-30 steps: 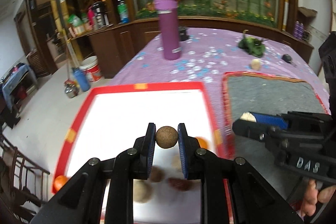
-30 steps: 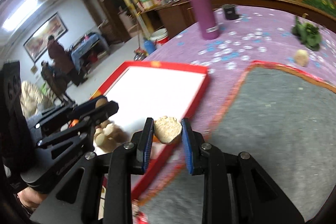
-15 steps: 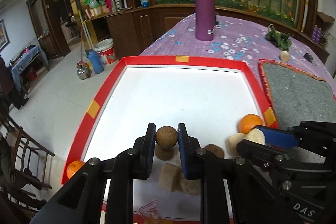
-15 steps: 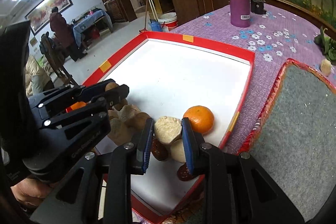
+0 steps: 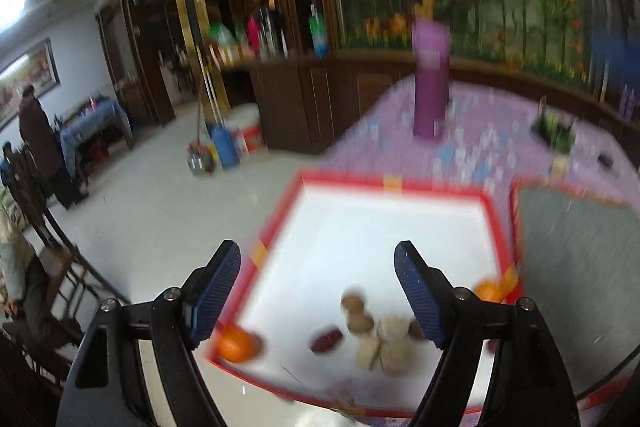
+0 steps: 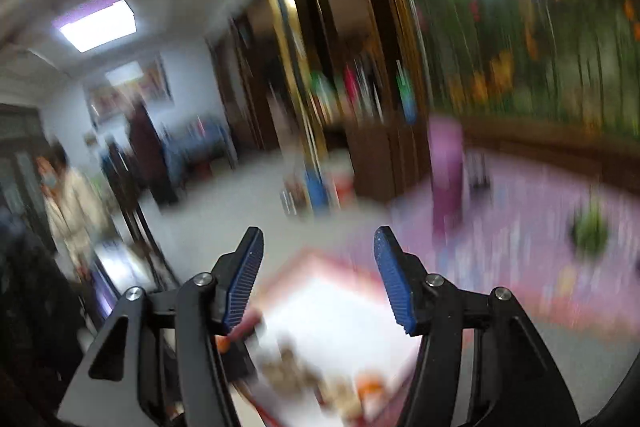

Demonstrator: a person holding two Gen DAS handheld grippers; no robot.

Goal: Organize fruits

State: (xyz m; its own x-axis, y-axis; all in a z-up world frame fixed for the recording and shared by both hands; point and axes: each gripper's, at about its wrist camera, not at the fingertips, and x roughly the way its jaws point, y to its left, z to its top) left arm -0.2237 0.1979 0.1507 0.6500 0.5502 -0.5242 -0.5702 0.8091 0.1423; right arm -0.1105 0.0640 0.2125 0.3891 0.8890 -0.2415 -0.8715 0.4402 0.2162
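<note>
the fruits (image 5: 376, 331) lie heaped at the near edge of the red-rimmed white tray (image 5: 392, 185), with one orange (image 5: 236, 343) apart in its near left corner and another (image 5: 486, 291) at the right rim. i judge them small, light and firm but round, so likely to roll; i would pinch each across its middle. my left gripper (image 5: 318, 291) hangs above the heap, spread wide and holding nothing. my right gripper (image 6: 318, 277) is likewise agape and bare, tilted over the blurred tray on the purple-clothed bench (image 5: 480, 131).
</note>
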